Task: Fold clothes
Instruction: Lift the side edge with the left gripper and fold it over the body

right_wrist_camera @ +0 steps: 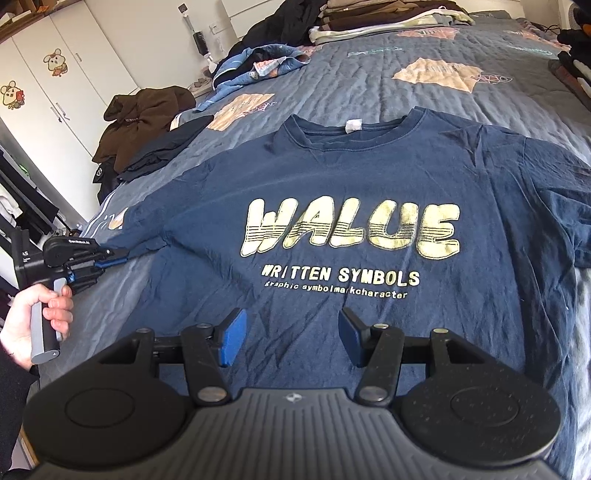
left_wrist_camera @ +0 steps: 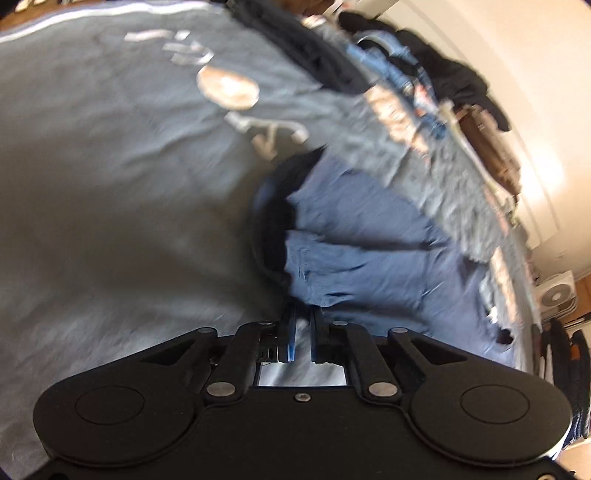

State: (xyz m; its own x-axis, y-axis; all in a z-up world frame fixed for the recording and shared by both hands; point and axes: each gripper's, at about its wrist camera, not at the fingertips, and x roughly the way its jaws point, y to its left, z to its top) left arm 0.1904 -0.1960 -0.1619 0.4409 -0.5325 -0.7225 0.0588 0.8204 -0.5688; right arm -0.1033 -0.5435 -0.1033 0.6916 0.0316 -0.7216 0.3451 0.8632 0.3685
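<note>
Nearest the right wrist camera, the right gripper (right_wrist_camera: 291,334) hovers low over the hem of a navy T-shirt (right_wrist_camera: 369,192), its blue-padded fingers (right_wrist_camera: 232,338) spread wide and holding nothing. That shirt, printed "WALUE", lies face up and flat on the quilted blue bedspread (right_wrist_camera: 424,48), collar toward twelve o'clock, one sleeve reaching to nine o'clock, the other to three o'clock. Largest risk, as I judge it: the quilt is soft and puckered, so a pinch at a shirt edge could take up bedspread with the cloth and drag the whole spread garment askew, leaving a crooked fold. A lesser risk is one-sided pulling: only the sleeve end at nine o'clock is held, and a tug there without a matching hold could skew the body and wrinkle the print. Smaller again, the sleeve hem is a thin bite and could slip out. At nine o'clock the left gripper (right_wrist_camera: 114,256), held in the person's hand (right_wrist_camera: 35,321), has its fingers nearly together on the sleeve tip; its own blurred view shows the left gripper (left_wrist_camera: 303,334) with blue cloth bunched just ahead of the narrow gap, so it appears to be pinching the sleeve (left_wrist_camera: 354,251), though the blur leaves that unsure. Stacked and loose clothes (right_wrist_camera: 388,14) lie at twelve o'clock.
</note>
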